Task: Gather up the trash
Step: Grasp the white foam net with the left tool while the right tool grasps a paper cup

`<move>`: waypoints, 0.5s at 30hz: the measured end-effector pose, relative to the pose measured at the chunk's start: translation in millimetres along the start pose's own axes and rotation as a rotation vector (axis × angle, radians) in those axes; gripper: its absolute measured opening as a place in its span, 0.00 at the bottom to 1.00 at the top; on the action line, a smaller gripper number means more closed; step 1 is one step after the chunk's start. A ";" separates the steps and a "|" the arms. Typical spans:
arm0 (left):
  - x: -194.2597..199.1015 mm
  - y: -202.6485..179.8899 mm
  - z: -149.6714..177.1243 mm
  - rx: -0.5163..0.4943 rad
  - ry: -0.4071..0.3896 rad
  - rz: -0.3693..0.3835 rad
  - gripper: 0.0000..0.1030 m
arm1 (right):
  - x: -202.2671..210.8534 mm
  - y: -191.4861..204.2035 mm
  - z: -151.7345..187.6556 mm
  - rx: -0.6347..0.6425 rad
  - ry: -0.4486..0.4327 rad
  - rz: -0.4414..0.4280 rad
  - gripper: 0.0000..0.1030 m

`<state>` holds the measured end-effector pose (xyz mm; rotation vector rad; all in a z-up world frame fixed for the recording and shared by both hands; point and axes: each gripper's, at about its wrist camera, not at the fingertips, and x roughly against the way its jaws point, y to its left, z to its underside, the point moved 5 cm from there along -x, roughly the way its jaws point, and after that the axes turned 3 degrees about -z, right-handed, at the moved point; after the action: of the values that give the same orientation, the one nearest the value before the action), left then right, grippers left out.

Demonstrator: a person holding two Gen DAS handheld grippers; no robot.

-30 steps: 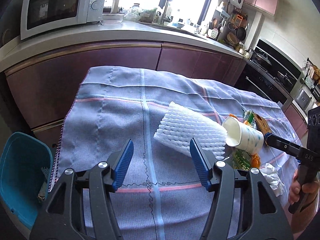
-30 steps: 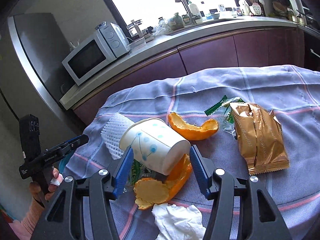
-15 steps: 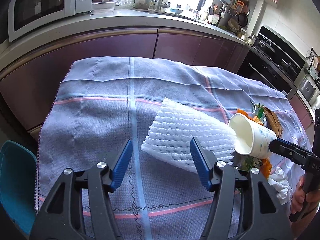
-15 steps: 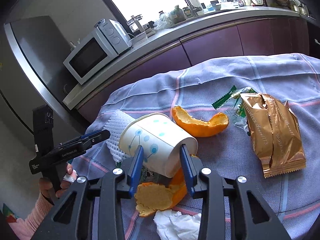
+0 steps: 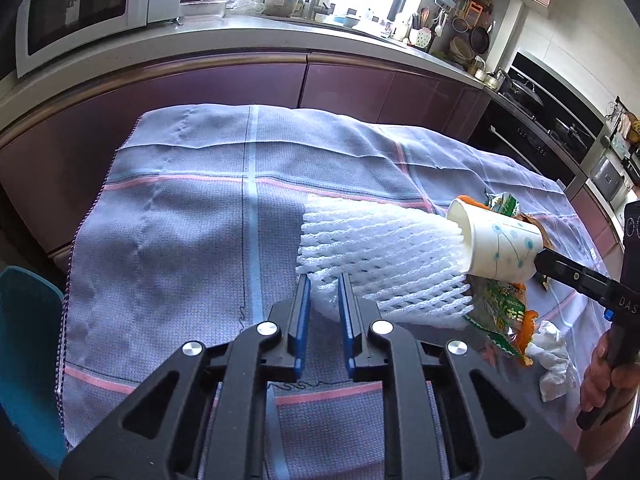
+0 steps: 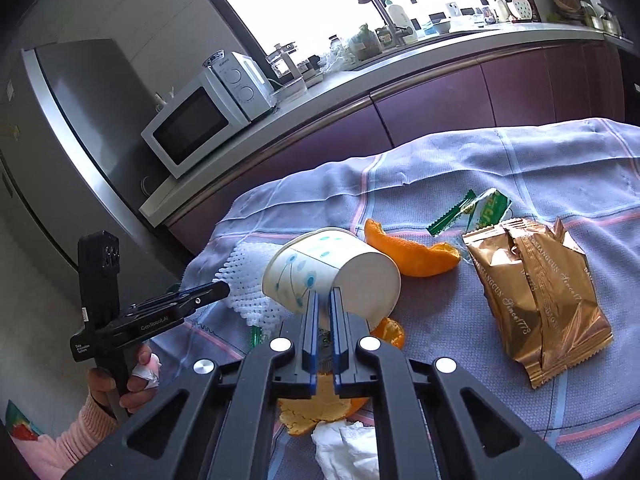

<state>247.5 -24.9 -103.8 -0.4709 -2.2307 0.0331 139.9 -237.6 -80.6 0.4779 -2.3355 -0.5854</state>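
My left gripper (image 5: pixel 323 285) is shut on the near corner of a white foam net sleeve (image 5: pixel 384 256) that lies on the checked cloth (image 5: pixel 180 220). My right gripper (image 6: pixel 324 298) is shut on the bottom rim of a white paper cup with blue dots (image 6: pixel 332 272), lying on its side; the cup also shows in the left wrist view (image 5: pixel 496 246). Orange peels (image 6: pixel 412 252), a green wrapper (image 6: pixel 472 210), a gold snack bag (image 6: pixel 536 292) and a crumpled tissue (image 6: pixel 344 448) lie around the cup.
A teal bin (image 5: pixel 28 356) stands at the table's left edge, below the cloth. Purple cabinets and a counter with a microwave (image 5: pixel 88 4) run behind the table. A stove (image 5: pixel 560 132) stands at the far right.
Both grippers have closed: the left on the foam net, the right on the cup's bottom rim. Both moved slightly forward.
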 end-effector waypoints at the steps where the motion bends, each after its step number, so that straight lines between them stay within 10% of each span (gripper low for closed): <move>1: 3.8 -0.3 0.2 0.003 -0.007 0.002 0.12 | 1.5 1.2 -0.7 0.002 -0.005 -0.004 0.04; 15: 83.9 19.0 -1.3 0.069 -0.156 0.022 0.11 | 18.7 17.9 -9.4 0.016 -0.059 -0.063 0.02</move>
<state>205.8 21.5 -44.5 -0.4696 -2.3687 0.1631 129.9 -234.3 -55.1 0.5498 -2.3896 -0.6186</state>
